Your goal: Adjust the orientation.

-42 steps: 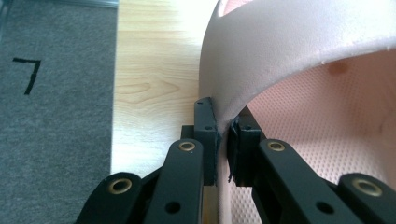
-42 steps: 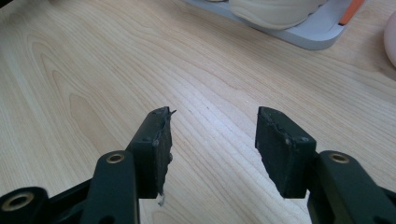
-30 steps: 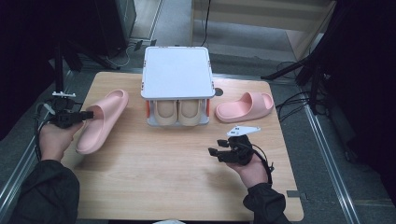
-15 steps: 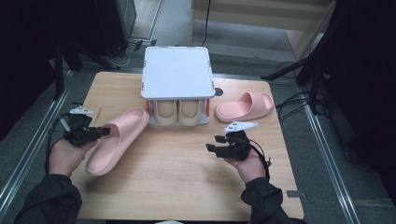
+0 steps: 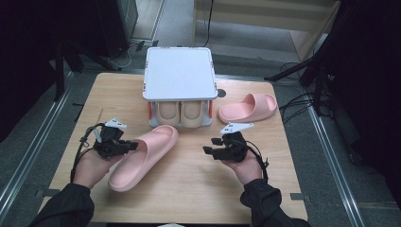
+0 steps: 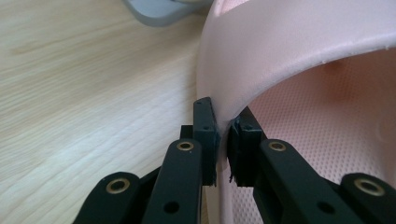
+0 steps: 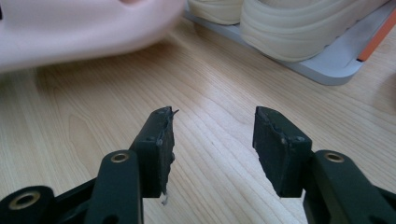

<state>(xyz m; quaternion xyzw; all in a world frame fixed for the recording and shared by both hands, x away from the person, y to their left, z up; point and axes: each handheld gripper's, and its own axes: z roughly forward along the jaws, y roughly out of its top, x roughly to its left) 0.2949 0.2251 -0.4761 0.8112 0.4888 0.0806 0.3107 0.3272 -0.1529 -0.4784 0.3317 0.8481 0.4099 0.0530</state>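
A pink slipper (image 5: 144, 156) lies slantwise on the wooden table (image 5: 189, 198), its toe near the shoe rack (image 5: 178, 75). My left gripper (image 5: 130, 145) is shut on the edge of its strap; the pads pinch the pink strap (image 6: 261, 51) in the left gripper view. A second pink slipper (image 5: 247, 107) rests to the right of the rack. My right gripper (image 5: 208, 150) hovers over bare wood right of the held slipper, open, its jaws having just closed a little with nothing between them. The right gripper view has the held pink slipper (image 7: 84, 28) blurred at top left.
The grey-white rack has a flat top and a lower shelf holding a pair of beige shoes (image 5: 182, 112), also near in the right gripper view as beige shoes (image 7: 289, 23). Dark floor, cables and stands surround the table.
My left gripper has carried the pink slipper from the table's left edge rightward and nearer, toward the middle. The right hand has barely shifted; its jaws narrowed slightly.
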